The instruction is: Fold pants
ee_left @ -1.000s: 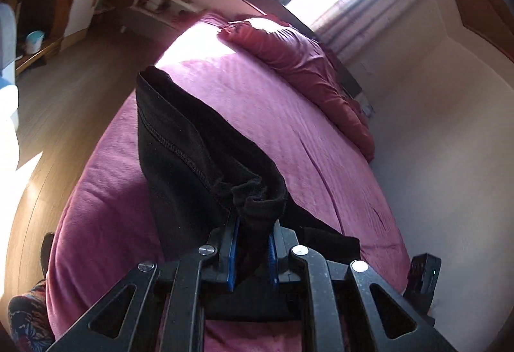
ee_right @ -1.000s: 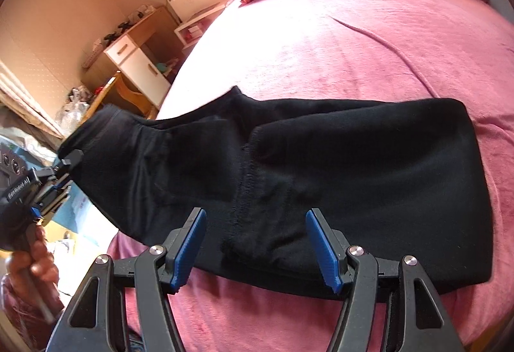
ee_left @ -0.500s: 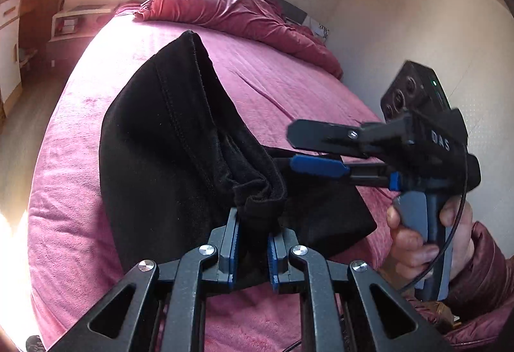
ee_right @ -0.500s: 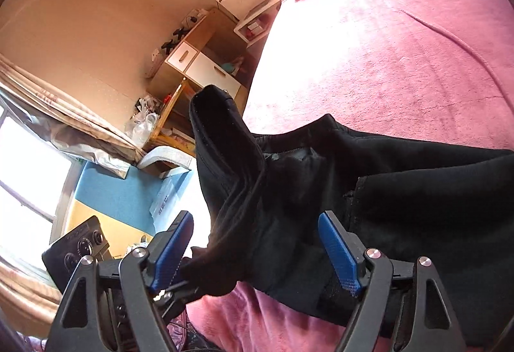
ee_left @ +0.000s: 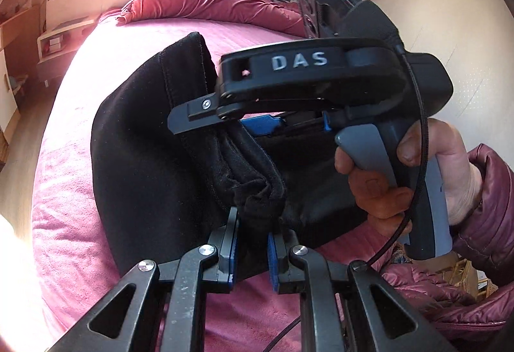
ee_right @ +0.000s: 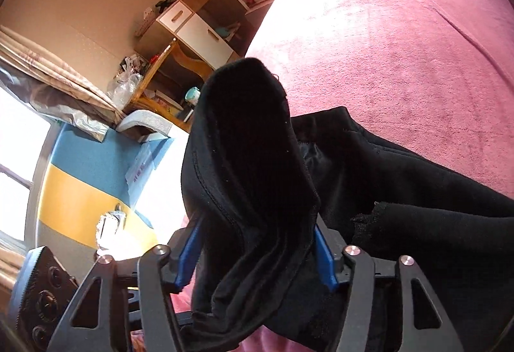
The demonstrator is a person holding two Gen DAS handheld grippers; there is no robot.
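Black pants (ee_left: 144, 159) lie on a pink bed (ee_left: 70, 217), with one end lifted into a raised fold. My left gripper (ee_left: 252, 223) is shut on a bunched edge of that fold. My right gripper (ee_left: 205, 117), held by a hand (ee_left: 449, 159), reaches in from the right just above it. In the right wrist view the right gripper (ee_right: 257, 242) straddles the standing fold of the pants (ee_right: 244, 159). Its jaws are closing with the cloth between the blue pads, and no firm pinch shows. The rest of the pants (ee_right: 417, 191) trails off to the right.
A crumpled red duvet (ee_left: 208, 1) lies at the head of the bed. Past the bed's left edge stand a wooden cabinet with white drawers (ee_right: 192, 24), a cluttered desk (ee_right: 154, 88) and a blue and yellow panel (ee_right: 83, 185). A maroon padded sleeve (ee_left: 488, 207) sits at right.
The right gripper has swung left from the flat pants to the lifted fold and narrowed around it. The left gripper rolled and drew the fold up, so both grippers now meet.
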